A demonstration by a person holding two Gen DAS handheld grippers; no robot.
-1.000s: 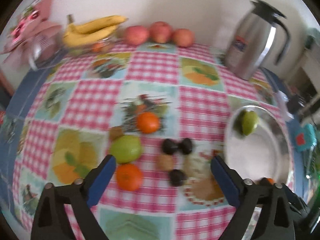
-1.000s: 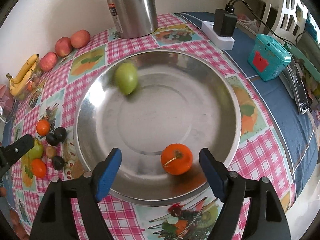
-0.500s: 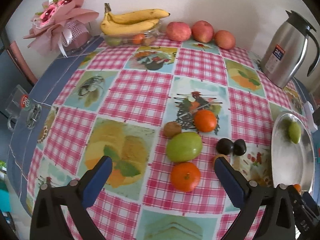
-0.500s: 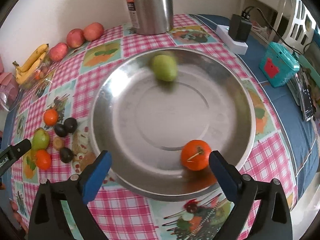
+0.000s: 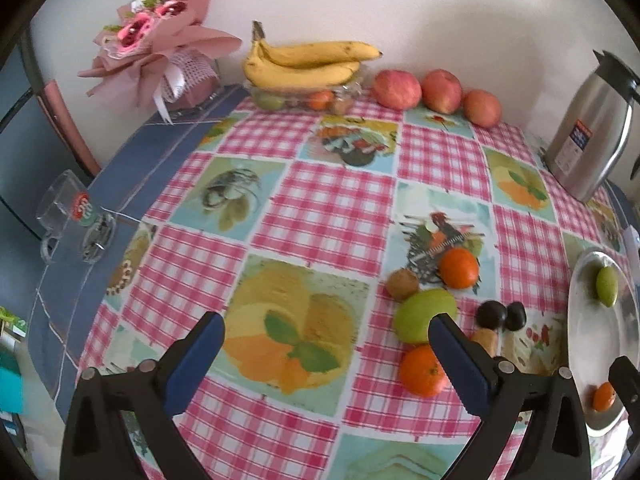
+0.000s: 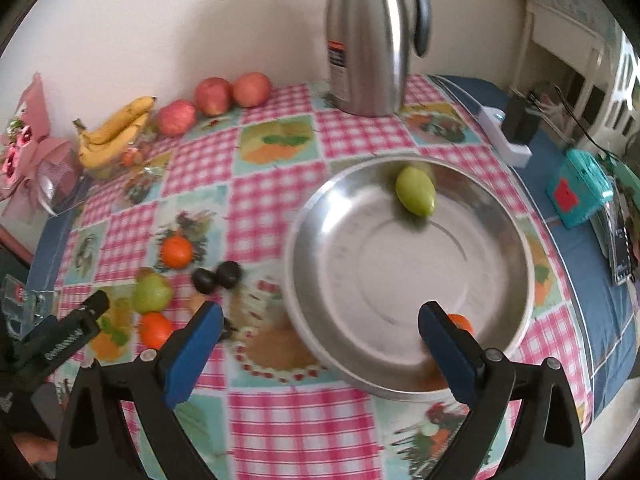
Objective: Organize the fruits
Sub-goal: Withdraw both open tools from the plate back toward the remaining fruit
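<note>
Left gripper (image 5: 326, 354): fingers wide apart, nothing between them, held above the tabletop (image 5: 332, 200). The cluster of loose fruit sits at its 2 o'clock. The right-hand finger pad overlaps the view of the big green fruit (image 5: 424, 314). An orange (image 5: 422, 366) lies just beside that at 6 o'clock; a second orange (image 5: 459, 268) and a small brown fruit (image 5: 401, 283) lie at 12 o'clock, and two dark plums (image 5: 501, 315) at 3 o'clock.

Right gripper (image 6: 320, 350): fingers also spread, empty, above the near rim of the steel bowl (image 6: 412, 280). The bowl holds a small green fruit (image 6: 415, 196) toward its far side and an orange (image 6: 460, 322) at its near edge.

Step in hand, as judged: between picks, two fruits binned and the cluster not yet moved. The next move calls for swinging the left gripper toward 2 o'clock, dropping over one fruit and closing.

Hard to read: the bowl's orange is half hidden behind the right finger. Another brownish piece near the plums is covered by the left finger. The right view is blurred. Bananas (image 5: 308, 62) and apples (image 5: 436, 90) wait along the wall.
</note>
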